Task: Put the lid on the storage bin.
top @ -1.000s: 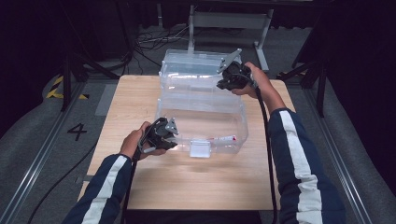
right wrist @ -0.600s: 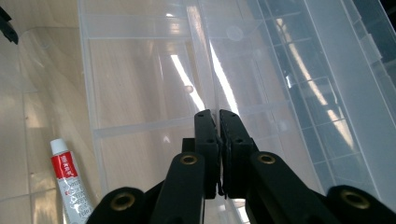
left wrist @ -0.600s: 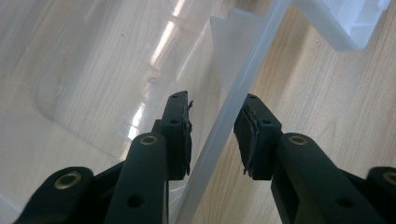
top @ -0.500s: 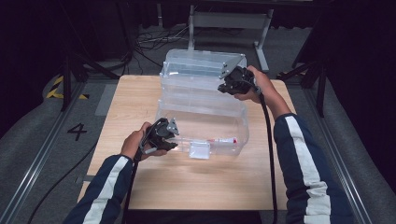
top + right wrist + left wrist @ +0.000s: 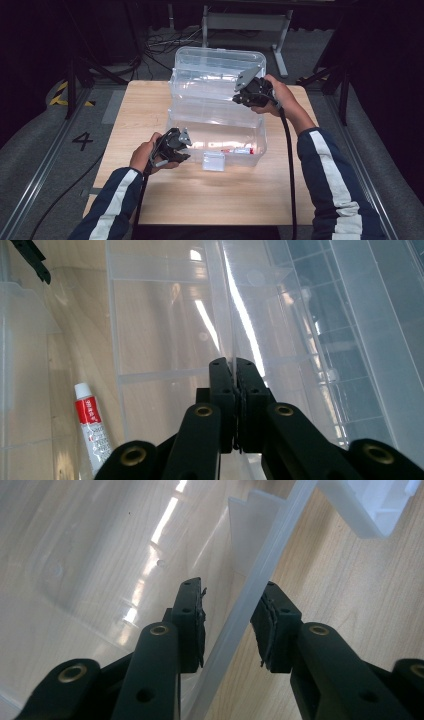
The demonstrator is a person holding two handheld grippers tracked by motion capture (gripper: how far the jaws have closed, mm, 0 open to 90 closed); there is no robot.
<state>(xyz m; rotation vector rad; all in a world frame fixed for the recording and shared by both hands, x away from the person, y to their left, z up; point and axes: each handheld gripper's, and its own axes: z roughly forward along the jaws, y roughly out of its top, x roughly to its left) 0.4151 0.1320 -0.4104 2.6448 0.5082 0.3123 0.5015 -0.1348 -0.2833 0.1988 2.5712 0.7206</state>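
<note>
Box (image 5: pixel 215 125): light, stiff, slick plastic; grip rim. Right gripper (image 5: pixel 233 365) pinches tray (image 5: pixel 165 320) wall inside box; left gripper (image 5: pixel 227 625) straddles box rim, unclamped.

The high view looks forward and down on your table (image 5: pixel 150 200) from above your side, far enough to take in both forearms. The left gripper view sits close behind the left gripper (image 5: pixel 227 625), facing along its fingers (image 5: pixel 192 625) at the clear box (image 5: pixel 260 575) rim between them. The right gripper view rides just behind the right gripper (image 5: pixel 234 390), looking down into the box. All three share that box; the tube (image 5: pixel 92 435) left of the right fingers also shows from above.
</note>
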